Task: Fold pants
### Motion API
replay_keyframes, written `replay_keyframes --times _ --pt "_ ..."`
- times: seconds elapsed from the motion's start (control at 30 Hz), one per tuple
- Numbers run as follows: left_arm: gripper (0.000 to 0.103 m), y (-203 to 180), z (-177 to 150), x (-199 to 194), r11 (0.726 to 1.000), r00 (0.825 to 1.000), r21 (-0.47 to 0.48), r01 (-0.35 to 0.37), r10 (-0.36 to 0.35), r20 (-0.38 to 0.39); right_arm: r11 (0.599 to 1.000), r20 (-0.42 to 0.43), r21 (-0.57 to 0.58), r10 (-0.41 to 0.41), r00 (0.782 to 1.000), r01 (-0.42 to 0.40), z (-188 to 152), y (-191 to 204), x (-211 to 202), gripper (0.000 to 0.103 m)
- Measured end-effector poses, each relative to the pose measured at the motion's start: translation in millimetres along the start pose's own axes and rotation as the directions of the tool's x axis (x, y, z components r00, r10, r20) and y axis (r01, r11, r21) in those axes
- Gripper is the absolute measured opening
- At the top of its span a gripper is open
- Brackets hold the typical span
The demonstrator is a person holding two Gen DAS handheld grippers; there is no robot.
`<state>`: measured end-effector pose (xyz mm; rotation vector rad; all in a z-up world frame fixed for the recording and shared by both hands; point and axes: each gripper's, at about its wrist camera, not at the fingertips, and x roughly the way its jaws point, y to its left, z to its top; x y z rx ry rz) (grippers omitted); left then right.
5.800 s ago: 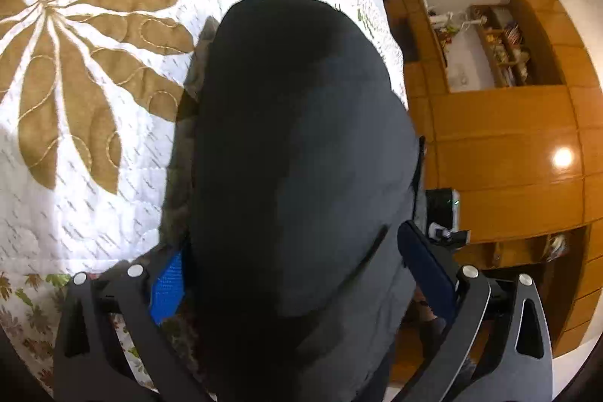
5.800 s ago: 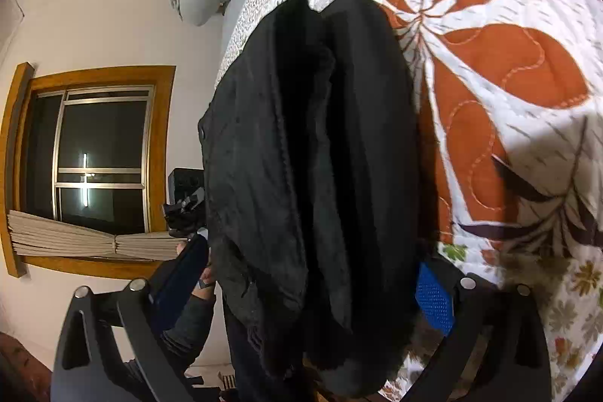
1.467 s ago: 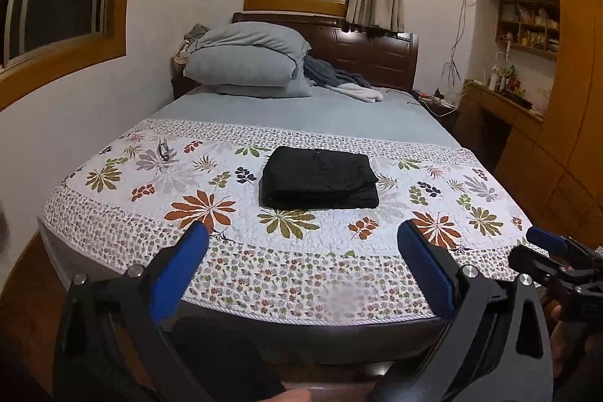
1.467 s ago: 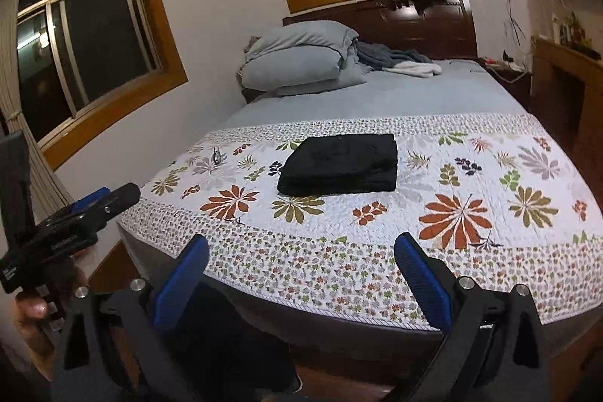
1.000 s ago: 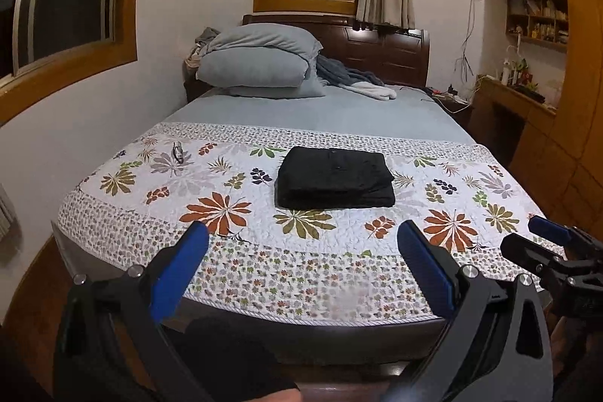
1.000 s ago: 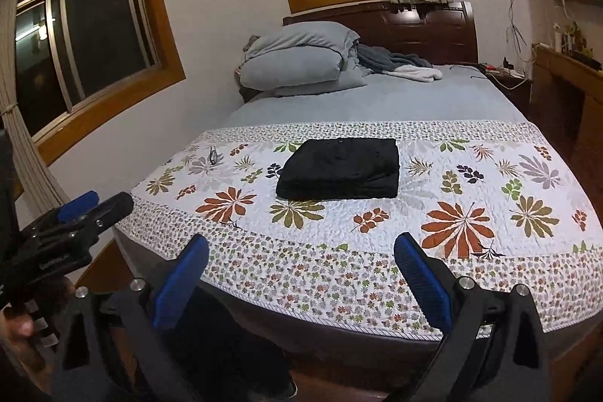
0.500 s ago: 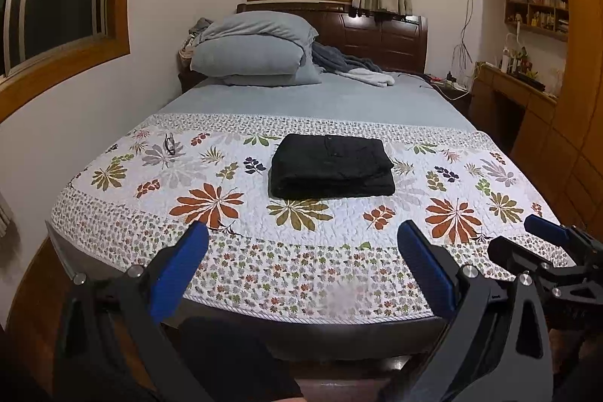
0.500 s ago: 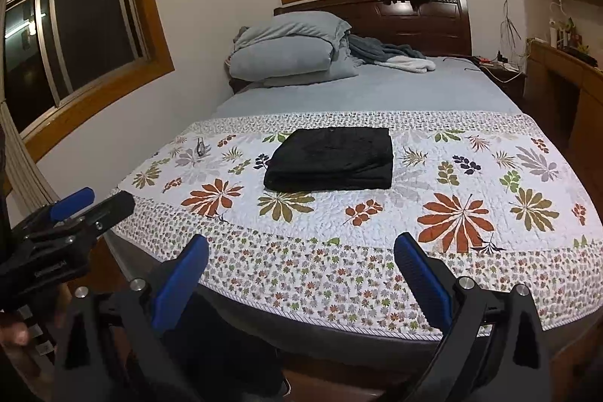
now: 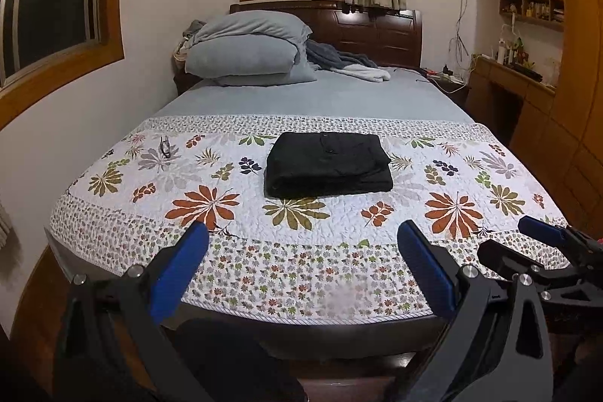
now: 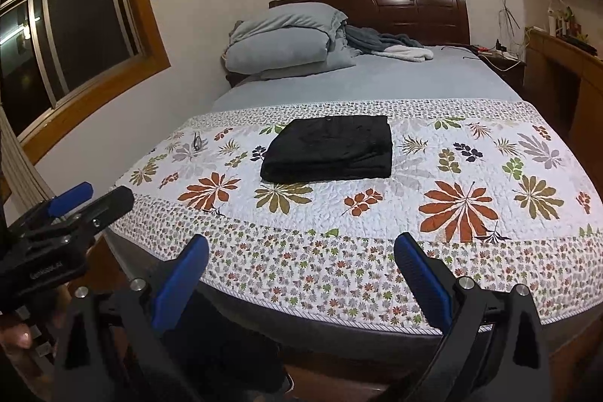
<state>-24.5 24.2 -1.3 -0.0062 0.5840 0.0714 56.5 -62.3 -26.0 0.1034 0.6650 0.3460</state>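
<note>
The black fabric pants (image 9: 327, 164) lie folded into a compact, thick rectangle — layers stacked, the rounded fold edge facing the foot of the bed — flat on the floral quilt (image 9: 339, 213), near its middle, with 1 button visible on top.

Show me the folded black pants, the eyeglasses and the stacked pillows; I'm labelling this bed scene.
Folded black pants (image 9: 328, 162), left wrist view, top layer's middle.
Eyeglasses (image 9: 165, 146), left wrist view, frame.
Stacked pillows (image 10: 279, 53), right wrist view, lower pillow's front.

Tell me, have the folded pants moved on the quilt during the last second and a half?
No. The pants lie on the same spot of the quilt, just beyond the same green flower. Only the cameras' view shifted slightly.
</note>
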Motion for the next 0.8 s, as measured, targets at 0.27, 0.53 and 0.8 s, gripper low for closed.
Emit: replay_keyframes --times 0.27,0.53,0.8 --pt "0.1 -3 1 -3 1.0 1.0 -0.001 -0.009 0.009 0.022 1.0 0.005 0.005 -0.006 1.0 0.006 0 -3 -2 0.099" --pt "0.1 -1 2 -8 1.0 0.999 -0.005 -0.01 0.01 0.034 1.0 0.014 0.001 -0.01 1.0 0.01 3 -1 -4 0.099" --pt "0.1 6 3 -13 1.0 0.999 -0.028 0.0 0.001 0.033 1.0 0.025 -0.018 -0.009 1.0 0.01 7 6 -8 0.099"
